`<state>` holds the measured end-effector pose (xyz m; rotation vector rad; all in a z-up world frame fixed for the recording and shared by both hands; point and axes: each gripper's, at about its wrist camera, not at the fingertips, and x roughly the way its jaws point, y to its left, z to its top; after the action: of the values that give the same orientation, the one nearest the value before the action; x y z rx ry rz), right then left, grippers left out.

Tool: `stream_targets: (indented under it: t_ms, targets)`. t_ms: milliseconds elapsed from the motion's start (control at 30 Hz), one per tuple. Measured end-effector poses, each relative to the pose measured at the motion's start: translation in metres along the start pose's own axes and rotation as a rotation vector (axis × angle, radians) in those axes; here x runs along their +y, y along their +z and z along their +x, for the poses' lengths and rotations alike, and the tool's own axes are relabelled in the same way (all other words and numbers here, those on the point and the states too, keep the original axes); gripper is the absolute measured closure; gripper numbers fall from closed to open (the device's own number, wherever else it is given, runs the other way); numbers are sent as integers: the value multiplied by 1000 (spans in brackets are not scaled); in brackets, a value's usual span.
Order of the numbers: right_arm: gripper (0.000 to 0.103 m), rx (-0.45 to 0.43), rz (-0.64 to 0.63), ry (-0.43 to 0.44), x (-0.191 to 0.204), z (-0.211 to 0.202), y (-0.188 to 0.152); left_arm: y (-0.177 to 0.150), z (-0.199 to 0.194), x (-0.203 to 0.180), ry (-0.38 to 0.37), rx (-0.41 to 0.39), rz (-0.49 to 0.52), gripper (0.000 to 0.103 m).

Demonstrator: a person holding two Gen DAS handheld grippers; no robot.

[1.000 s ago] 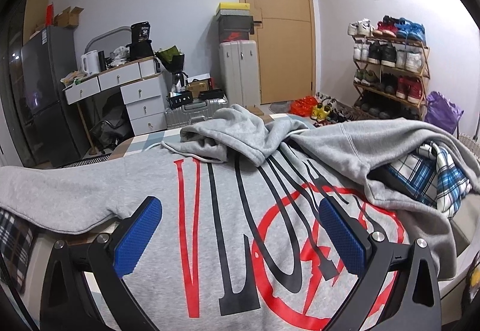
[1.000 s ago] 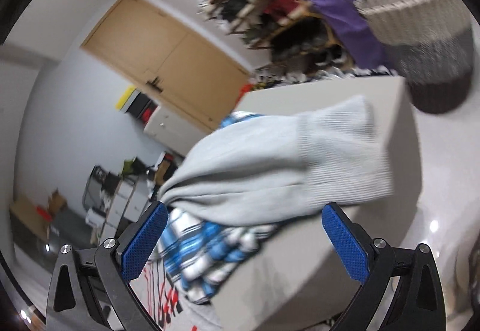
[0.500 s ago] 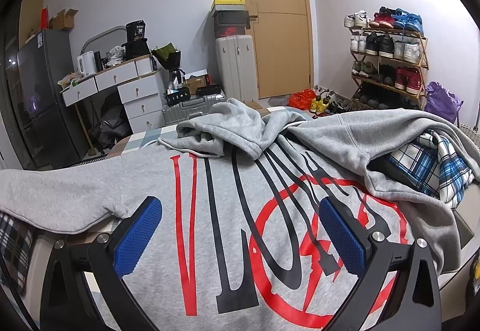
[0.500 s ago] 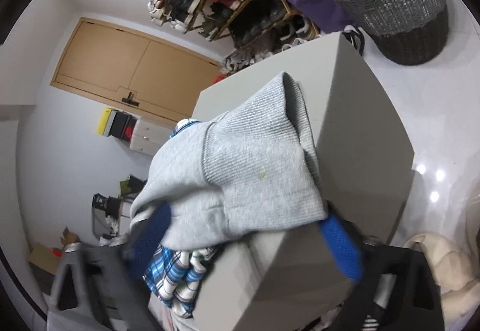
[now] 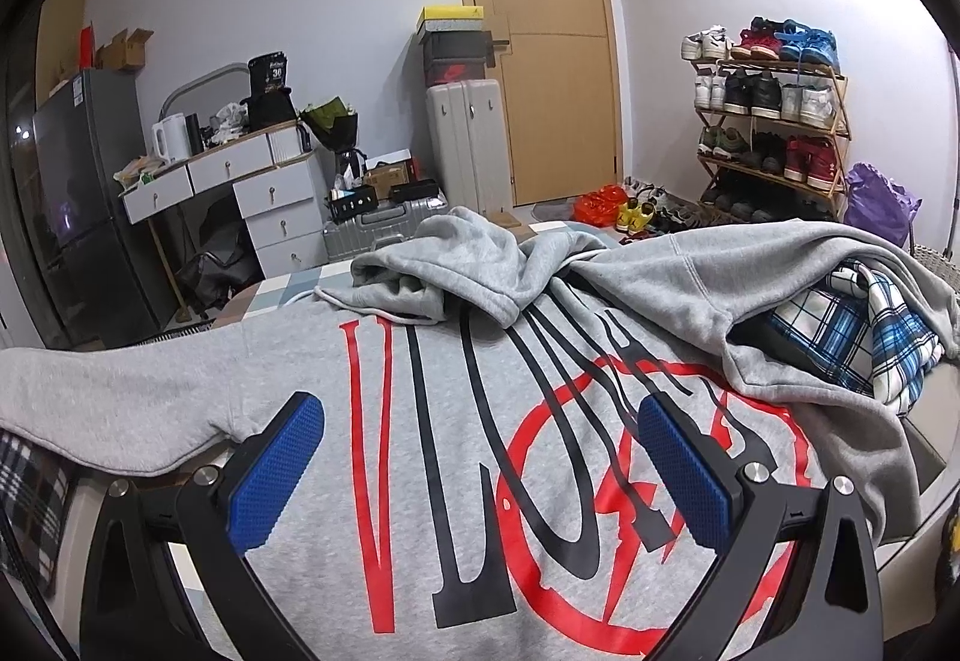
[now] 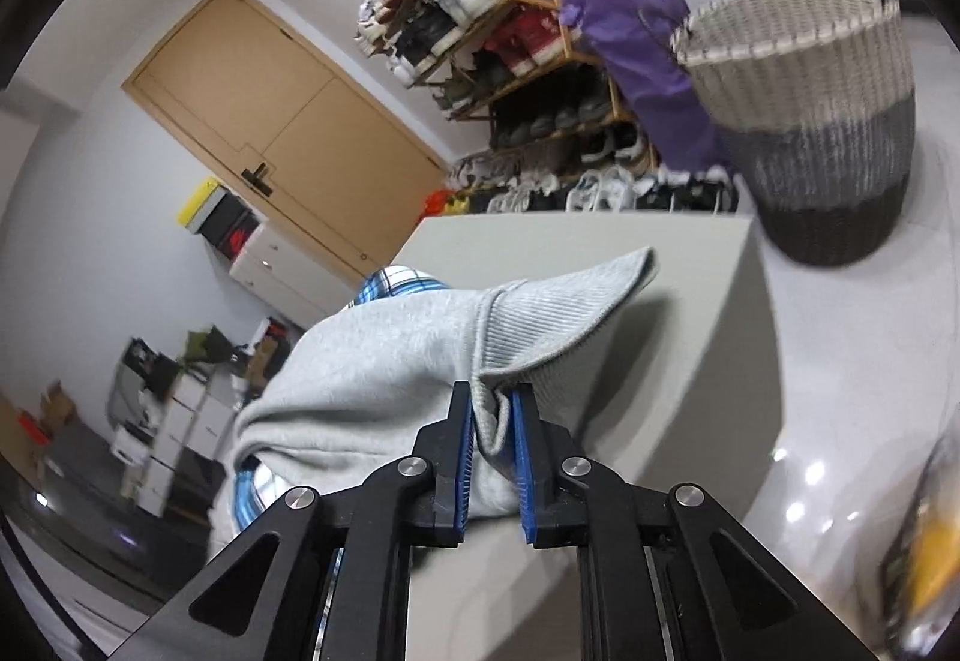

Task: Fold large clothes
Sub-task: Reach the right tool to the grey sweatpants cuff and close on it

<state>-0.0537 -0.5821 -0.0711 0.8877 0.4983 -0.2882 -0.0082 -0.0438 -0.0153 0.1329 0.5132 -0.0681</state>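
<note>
A grey hoodie (image 5: 456,421) with red and black lettering lies spread on the bed, hood bunched at the far end. My left gripper (image 5: 474,451) is open and empty just above its printed body. The hoodie's right sleeve (image 5: 750,277) drapes over a blue plaid garment (image 5: 864,337). In the right wrist view my right gripper (image 6: 493,415) is shut on the ribbed cuff (image 6: 540,319) of that sleeve (image 6: 372,373), near the bed's corner (image 6: 678,313).
A woven laundry basket (image 6: 822,133) stands on the floor beyond the bed corner. A shoe rack (image 5: 768,115), a purple bag (image 5: 876,199), a door (image 5: 540,43), a suitcase (image 5: 468,145) and a drawer desk (image 5: 240,181) line the far walls.
My right gripper has closed on the sleeve cuff, which it was open around before. The left gripper has stayed open over the hoodie, with only a slight shift of view.
</note>
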Motion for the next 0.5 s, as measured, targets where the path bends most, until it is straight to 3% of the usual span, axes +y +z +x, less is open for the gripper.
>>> stream_targets:
  t_ms: [167,200,267,300,433,467,500]
  targets:
    - [78,37,102,9,-12,12,-1,1,1,2,-1,3,-11,1]
    - [73,35,100,-3,-12,12,0,1,1,2,-4,4,-15,1]
    - [52,49,81,-44,-8,14,0,1,1,3,-7,5,-21,1]
    - [50,56,62,-59,-5,15,-2,2,1,3,-8,5,-21,1]
    - [53,52,-74,-148,15,17,-9,2,1,1,-12,1,-16,1]
    - [62,51,-99,-168,18,19,-11,2,0,2,-12,0,-15,1]
    - [77,47,-116,-180,21,20,-11,1,0,0,-11,0,-12,1]
